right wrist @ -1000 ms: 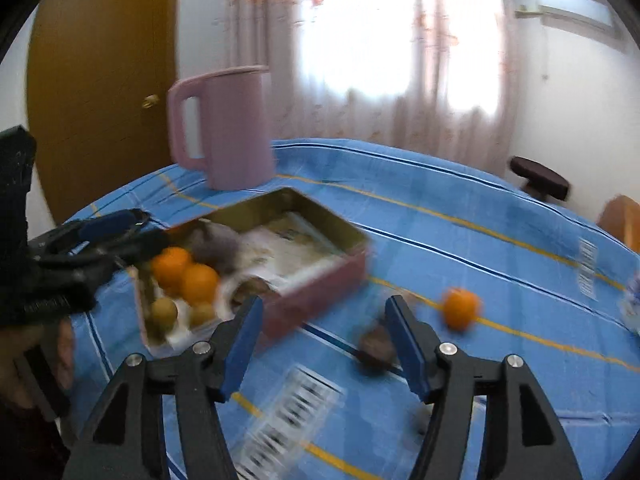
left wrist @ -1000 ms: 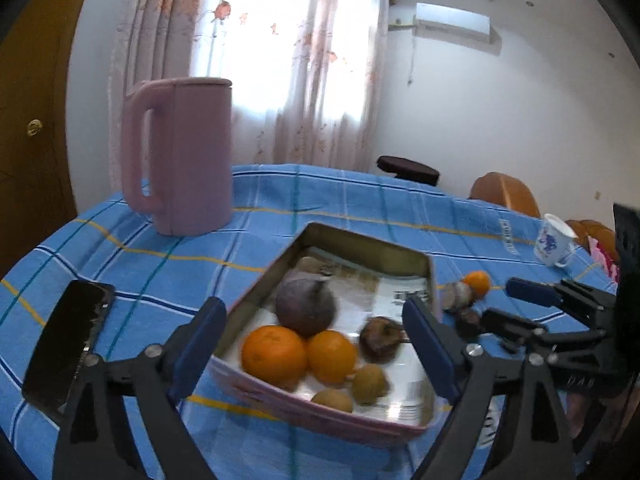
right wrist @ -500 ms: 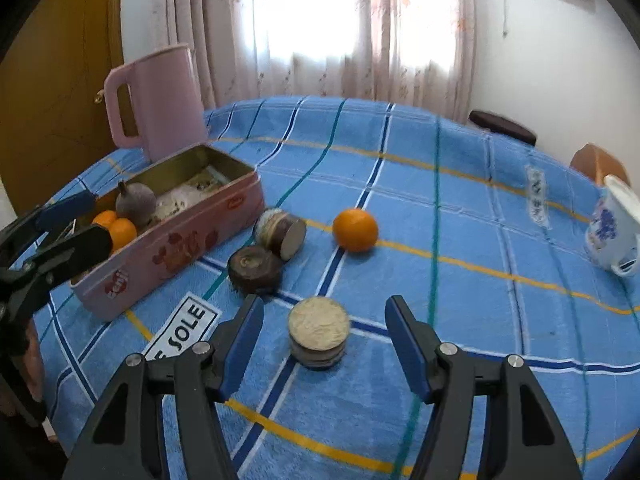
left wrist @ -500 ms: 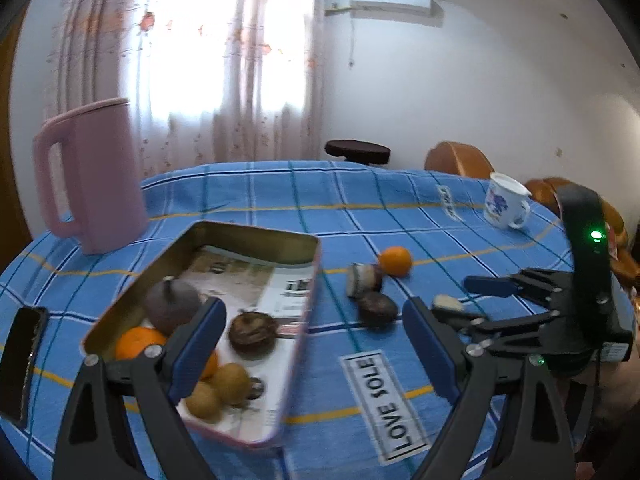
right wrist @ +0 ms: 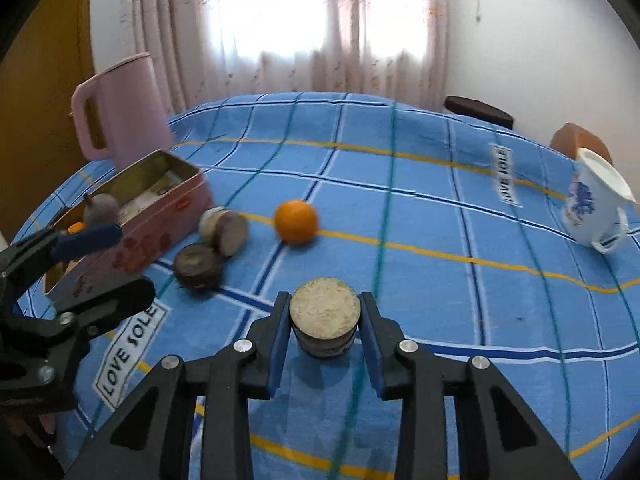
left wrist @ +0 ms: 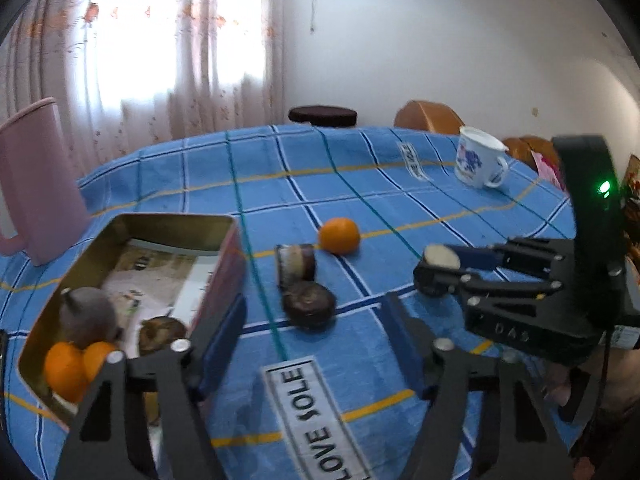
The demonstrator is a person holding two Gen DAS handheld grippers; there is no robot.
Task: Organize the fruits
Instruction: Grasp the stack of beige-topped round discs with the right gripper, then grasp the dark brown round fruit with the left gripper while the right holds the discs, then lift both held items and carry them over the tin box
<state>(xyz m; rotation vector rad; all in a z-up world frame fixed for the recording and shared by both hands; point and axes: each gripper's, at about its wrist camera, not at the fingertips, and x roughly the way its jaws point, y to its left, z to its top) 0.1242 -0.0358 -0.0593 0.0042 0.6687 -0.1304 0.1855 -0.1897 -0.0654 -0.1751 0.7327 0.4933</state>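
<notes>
Fruits are partly sorted: several sit in the tin, four pieces remain outside it. The right gripper has its jaws closed against the sides of a pale-topped cut fruit, one blue pad on each flank; whether the piece is lifted or resting on the tabletop I cannot tell. The left gripper hangs with jaws wide apart and nothing between them, low over the blue checked cloth beside the tin's near corner.

Just beyond the held piece, toward the tin, lie a dark round fruit and a cut fruit tipped on its side, the two touching or nearly so. A loose orange rests a little farther out, apart from them. The pink tin holds a greyish-purple fruit with a stem, two oranges and a brown fruit; most of its paper-lined floor is bare, so room remains.

Farther off stand a pink jug behind the tin and a white mug with blue print at the far right.

By my reading, the grasp is made and the carry to the tin comes next; three more pieces on the cloth would follow.
</notes>
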